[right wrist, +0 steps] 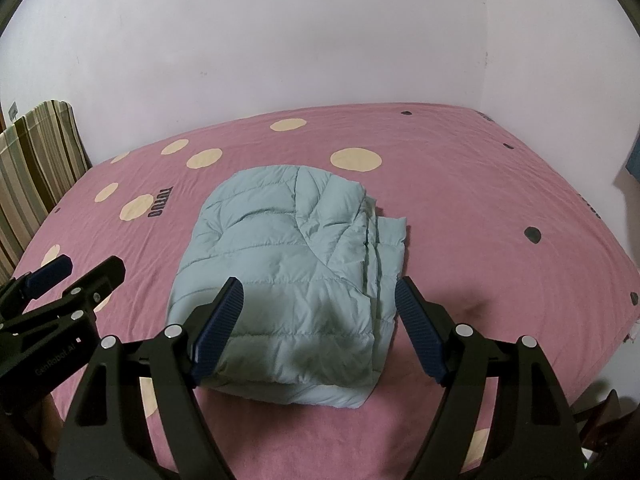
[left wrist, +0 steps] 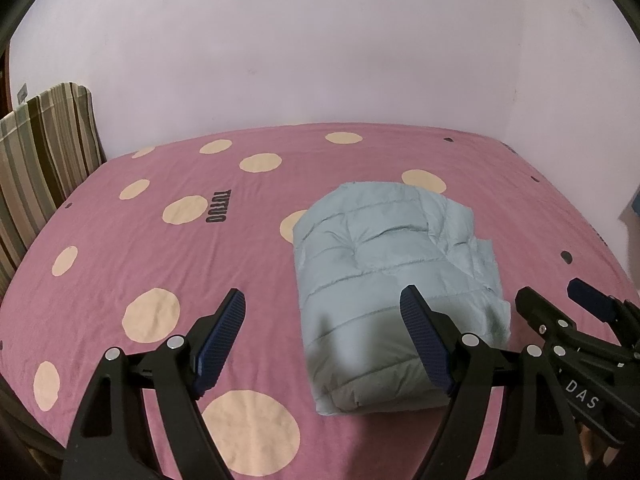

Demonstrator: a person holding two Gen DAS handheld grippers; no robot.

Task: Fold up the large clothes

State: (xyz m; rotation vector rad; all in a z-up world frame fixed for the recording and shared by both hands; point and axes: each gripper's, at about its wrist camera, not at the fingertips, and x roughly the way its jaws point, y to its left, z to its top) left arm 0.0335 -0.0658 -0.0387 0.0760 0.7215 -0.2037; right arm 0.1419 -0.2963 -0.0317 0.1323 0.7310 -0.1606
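Note:
A light blue quilted puffer jacket point(left wrist: 392, 276) lies folded into a compact block on the pink bed; it also shows in the right wrist view point(right wrist: 288, 268). My left gripper point(left wrist: 324, 336) is open and empty, held above the bed with the jacket's near left edge between and beyond its fingers. My right gripper point(right wrist: 320, 320) is open and empty, held just above the jacket's near end. The right gripper also shows at the right edge of the left wrist view point(left wrist: 560, 308), and the left gripper at the left edge of the right wrist view point(right wrist: 72, 276).
The bed has a pink sheet point(left wrist: 160, 240) with cream dots and "TUTUO" lettering point(left wrist: 218, 206). A striped cushion or headboard point(left wrist: 44, 152) stands at the left. White walls point(left wrist: 320, 40) close the far side and right corner. The bed's right edge point(right wrist: 600, 280) drops off.

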